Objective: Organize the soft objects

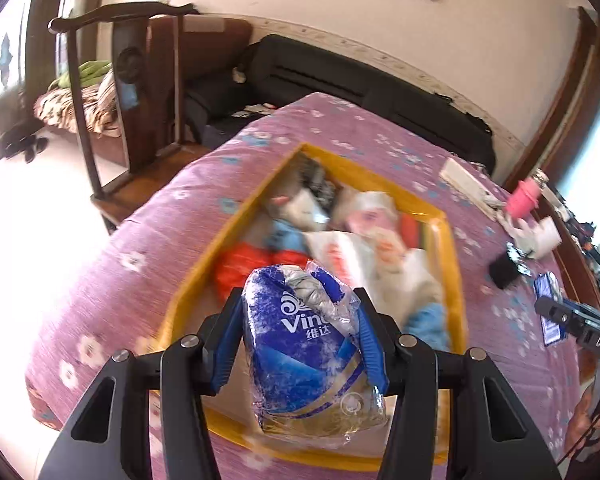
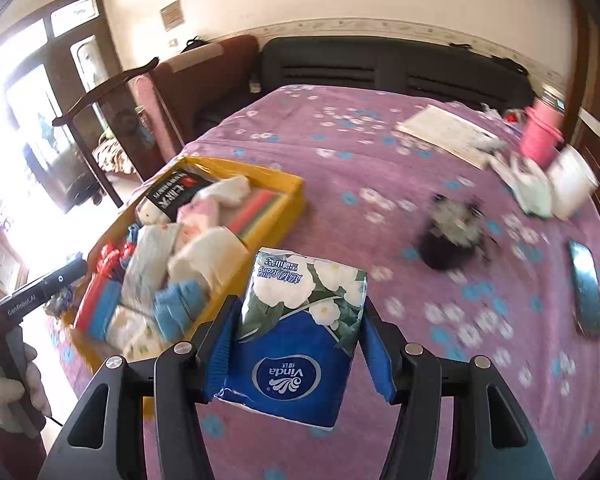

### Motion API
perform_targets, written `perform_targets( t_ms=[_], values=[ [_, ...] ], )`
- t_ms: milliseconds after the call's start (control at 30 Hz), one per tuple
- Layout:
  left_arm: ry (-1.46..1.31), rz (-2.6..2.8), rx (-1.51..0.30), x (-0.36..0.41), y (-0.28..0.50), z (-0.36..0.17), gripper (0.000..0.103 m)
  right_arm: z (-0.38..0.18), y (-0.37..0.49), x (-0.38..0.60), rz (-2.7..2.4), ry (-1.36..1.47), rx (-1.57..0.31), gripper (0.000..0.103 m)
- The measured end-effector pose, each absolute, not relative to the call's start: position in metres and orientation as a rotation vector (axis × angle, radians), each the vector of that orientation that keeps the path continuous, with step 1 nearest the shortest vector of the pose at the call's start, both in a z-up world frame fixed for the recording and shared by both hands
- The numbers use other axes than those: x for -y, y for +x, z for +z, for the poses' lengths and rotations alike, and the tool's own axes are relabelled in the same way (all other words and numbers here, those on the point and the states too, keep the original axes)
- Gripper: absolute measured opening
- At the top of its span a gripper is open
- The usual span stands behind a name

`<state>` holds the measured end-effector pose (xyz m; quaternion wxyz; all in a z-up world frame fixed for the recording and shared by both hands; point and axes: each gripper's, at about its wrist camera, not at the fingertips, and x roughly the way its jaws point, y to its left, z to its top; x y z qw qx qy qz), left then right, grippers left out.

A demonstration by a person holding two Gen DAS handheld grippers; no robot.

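Your left gripper [image 1: 300, 316] pinches a crinkly blue-and-silver tissue pack [image 1: 308, 344], plastic wrap creased, held above the near rim of the yellow box [image 1: 454, 264]. Your right gripper [image 2: 298, 320] clamps a smooth, blocky floral tissue pack [image 2: 296, 332] over the purple quilt [image 2: 340, 160], just beside the box's right wall. Socks, cloths and packets crowd the box.

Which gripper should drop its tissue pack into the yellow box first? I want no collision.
Left, probably. The left gripper holds its blue tissue pack right over the yellow box; the right gripper, with the floral tissue pack, is beside it.
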<state>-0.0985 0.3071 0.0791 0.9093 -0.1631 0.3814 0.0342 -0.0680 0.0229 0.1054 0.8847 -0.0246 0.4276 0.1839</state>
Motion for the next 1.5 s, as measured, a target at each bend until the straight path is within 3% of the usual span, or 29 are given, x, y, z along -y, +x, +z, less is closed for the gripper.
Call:
perform_targets(
  t_ms=[300,467,867,1133,1233,1367,1500],
  values=[
    [-0.290,0.086,-0.843,-0.326,-0.078,0.050,0.054,0.088,0.000,-0.100,0.417,-0.128,-0.916,0.062],
    [-0.258,0.057,-0.836,-0.317,-0.078,0.049,0.070,0.071,0.042,-0.132,0.405,-0.159,-0.948,0.062],
    [-0.307,0.045,-0.744,-0.312,-0.100,0.074,0.081,0.031,0.090,-0.159,0.380,-0.154,-1.029,0.065],
    [-0.275,0.090,-0.687,-0.296,-0.115,0.093,0.087,0.090,0.048,-0.121,0.395,-0.073,-0.880,0.089],
    [-0.236,0.126,-0.643,-0.285,-0.126,0.103,0.088,0.111,0.011,-0.102,0.389,-0.087,-0.803,0.093],
    [-0.173,0.207,-0.571,-0.266,-0.144,0.116,0.100,0.118,-0.034,-0.075,0.388,-0.082,-0.758,0.095],
    [-0.116,0.280,-0.479,-0.244,-0.165,0.133,0.103,0.111,-0.074,-0.047,0.368,-0.059,-0.748,0.095]
  ],
)
